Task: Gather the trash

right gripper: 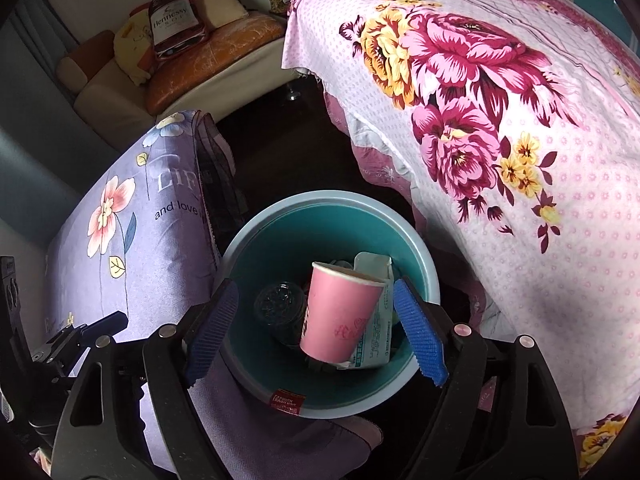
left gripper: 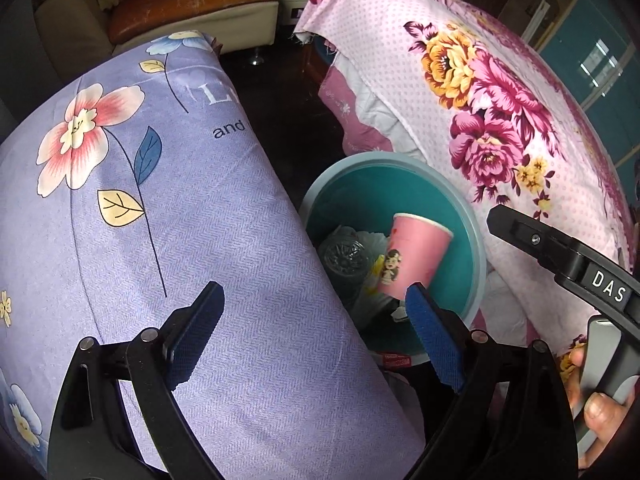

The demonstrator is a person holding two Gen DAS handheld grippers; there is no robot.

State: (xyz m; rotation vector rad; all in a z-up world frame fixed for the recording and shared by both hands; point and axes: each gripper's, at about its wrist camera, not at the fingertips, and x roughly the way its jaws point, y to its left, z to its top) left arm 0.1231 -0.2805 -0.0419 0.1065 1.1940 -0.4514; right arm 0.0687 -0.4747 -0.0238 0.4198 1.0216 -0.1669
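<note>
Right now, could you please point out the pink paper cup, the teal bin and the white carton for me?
pink paper cup [right gripper: 340,316], right wrist view, its side wall.
teal bin [right gripper: 280,216], right wrist view, far inner wall.
white carton [right gripper: 372,264], right wrist view, top flap.

Soft daylight, strong fisheye bending

Even, bright light on the pink floral cloth [right gripper: 500,152]; the floor beside it sinks into deep shadow, straight lines bow toward the black rounded corners, and a pink cup [right gripper: 340,312] looks slightly smeared

A bottle-shaped cushion [right gripper: 174,20] on the sofa reads "Hennessy". The lilac flowered cloth [right gripper: 132,216] carries "LIF" and "and love". White letters "DAS" stand on the right hand-held gripper [left gripper: 608,286]. The bin's red label [right gripper: 286,402] reads "FASHION".
</note>
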